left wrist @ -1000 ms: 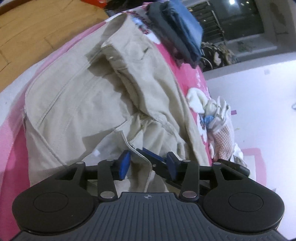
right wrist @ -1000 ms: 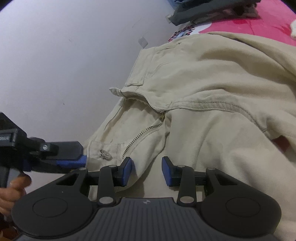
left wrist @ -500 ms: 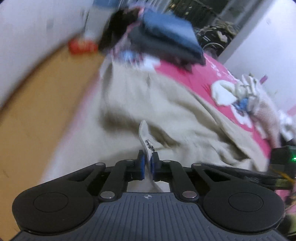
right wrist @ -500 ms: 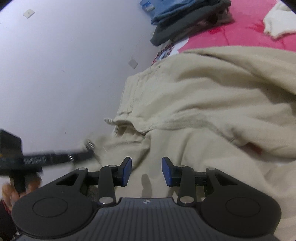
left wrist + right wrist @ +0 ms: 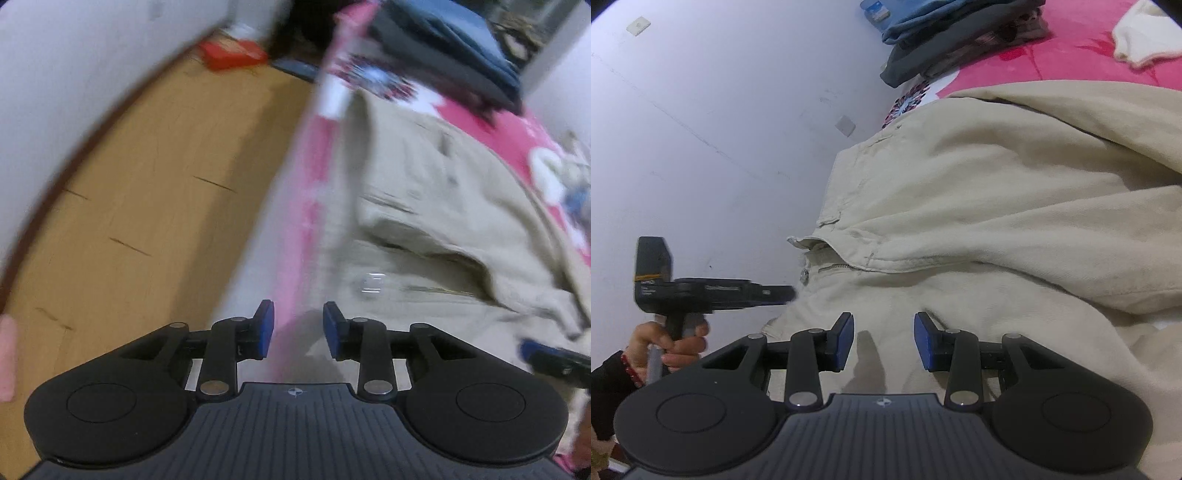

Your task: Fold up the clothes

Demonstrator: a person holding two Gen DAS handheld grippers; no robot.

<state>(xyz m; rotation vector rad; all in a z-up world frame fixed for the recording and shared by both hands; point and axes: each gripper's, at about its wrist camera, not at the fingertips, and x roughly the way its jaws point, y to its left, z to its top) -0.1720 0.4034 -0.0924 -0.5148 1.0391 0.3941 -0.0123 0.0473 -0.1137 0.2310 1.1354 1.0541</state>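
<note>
The left tongs [image 5: 298, 329], pinched on the waistband button tab of the crumpled beige cotton trousers [image 5: 979, 229] half a second ago, have just been opening and now stand empty at the bed's left edge. The right tongs [image 5: 884, 341] hover part-open over the trousers, gripping nothing. The waistband looks ready for smoothing.

Rumpled beige trousers [image 5: 979, 229] lie spread on the pink bedspread [image 5: 1052, 62], fly unbuttoned, waistband partly folded over.

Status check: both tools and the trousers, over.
Left tool just reopened, empty. Right tool open, empty, over beige trousers. Trousers unfolded on pink bedsheet. Nothing blocking.
</note>
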